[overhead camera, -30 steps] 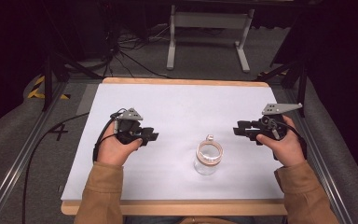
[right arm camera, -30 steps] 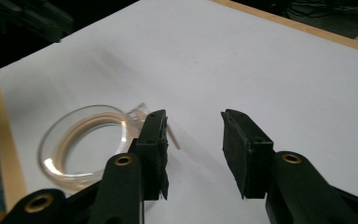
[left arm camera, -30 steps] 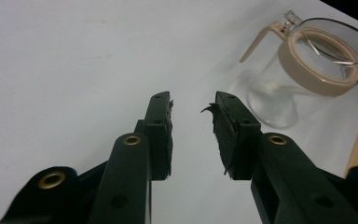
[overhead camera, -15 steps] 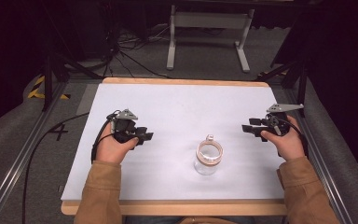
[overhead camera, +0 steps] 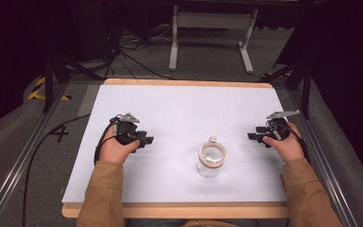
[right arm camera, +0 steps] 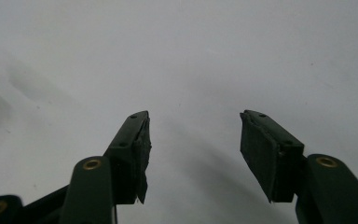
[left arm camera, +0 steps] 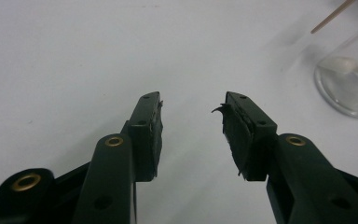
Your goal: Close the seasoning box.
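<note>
A clear glass jar (overhead camera: 212, 158) with a tan ring round its mouth stands upright on the white table top (overhead camera: 184, 109), near the front and middle. My left gripper (overhead camera: 147, 140) hovers low over the table to the jar's left and points right toward it. Its jaws have just been opening, and the left gripper (left arm camera: 191, 100) stands open with only bare table between the pads. The jar (left arm camera: 345, 86) lies off to the upper right in that view. My right gripper (overhead camera: 253, 137) sits right of the jar and points left. This right gripper (right arm camera: 193, 119) has also just been opening and holds nothing.
The table has a wooden edge (overhead camera: 179, 210) at the front and metal rails (overhead camera: 23, 156) along both sides. Behind it a grey metal stand (overhead camera: 212, 28) and loose cables (overhead camera: 132, 52) sit on the dark floor. Tan sleeves (overhead camera: 101, 196) enter from the bottom.
Both hands have sunk closer to the table. The right hand has also drifted to the right, away from the jar. Both pairs of jaws stand wider apart than before.
</note>
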A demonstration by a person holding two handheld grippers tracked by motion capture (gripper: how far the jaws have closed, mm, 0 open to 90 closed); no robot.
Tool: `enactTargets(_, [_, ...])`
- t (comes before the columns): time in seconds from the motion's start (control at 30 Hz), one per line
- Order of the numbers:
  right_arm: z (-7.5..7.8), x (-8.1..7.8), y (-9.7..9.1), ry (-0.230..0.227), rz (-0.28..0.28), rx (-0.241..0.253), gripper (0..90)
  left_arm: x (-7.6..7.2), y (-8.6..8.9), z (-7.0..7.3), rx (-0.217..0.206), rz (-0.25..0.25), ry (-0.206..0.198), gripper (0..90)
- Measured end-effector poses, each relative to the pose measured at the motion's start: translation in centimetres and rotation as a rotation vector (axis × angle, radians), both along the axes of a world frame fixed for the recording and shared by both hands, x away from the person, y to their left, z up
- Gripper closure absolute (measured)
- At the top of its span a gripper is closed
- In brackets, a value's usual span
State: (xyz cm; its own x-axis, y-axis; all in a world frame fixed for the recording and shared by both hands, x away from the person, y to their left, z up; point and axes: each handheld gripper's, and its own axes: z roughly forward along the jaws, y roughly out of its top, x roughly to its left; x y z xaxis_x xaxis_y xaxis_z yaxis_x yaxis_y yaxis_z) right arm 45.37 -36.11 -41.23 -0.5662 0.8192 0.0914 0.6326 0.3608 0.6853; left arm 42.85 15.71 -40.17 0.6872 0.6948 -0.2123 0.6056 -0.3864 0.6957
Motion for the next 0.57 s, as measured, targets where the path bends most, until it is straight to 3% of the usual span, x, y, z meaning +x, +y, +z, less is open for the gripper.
enactTargets(0.13, [-0.7, 0.1, 0.0, 0.018, 0.002, -0.006, 43.1, 0.2, -0.1, -0.6, 0.000, 0.005, 0.028, 56.7])
enactTargets(0.23, [-1.3, 0.3, 0.2, 0.042, 0.011, -0.038, 42.7, 0.4, -0.2, -0.7, 0.007, -0.003, 0.033, 55.2])
enactTargets(0.47, [-1.5, 0.2, 0.4, 0.035, 0.017, -0.046, 41.5, 0.4, -0.5, -0.7, 0.020, -0.025, 0.038, 52.5])
enactTargets(0.57, [-1.4, 0.1, 0.5, 0.017, 0.021, -0.053, 41.5, 0.4, -0.7, -0.7, 0.030, -0.023, 0.020, 49.5])
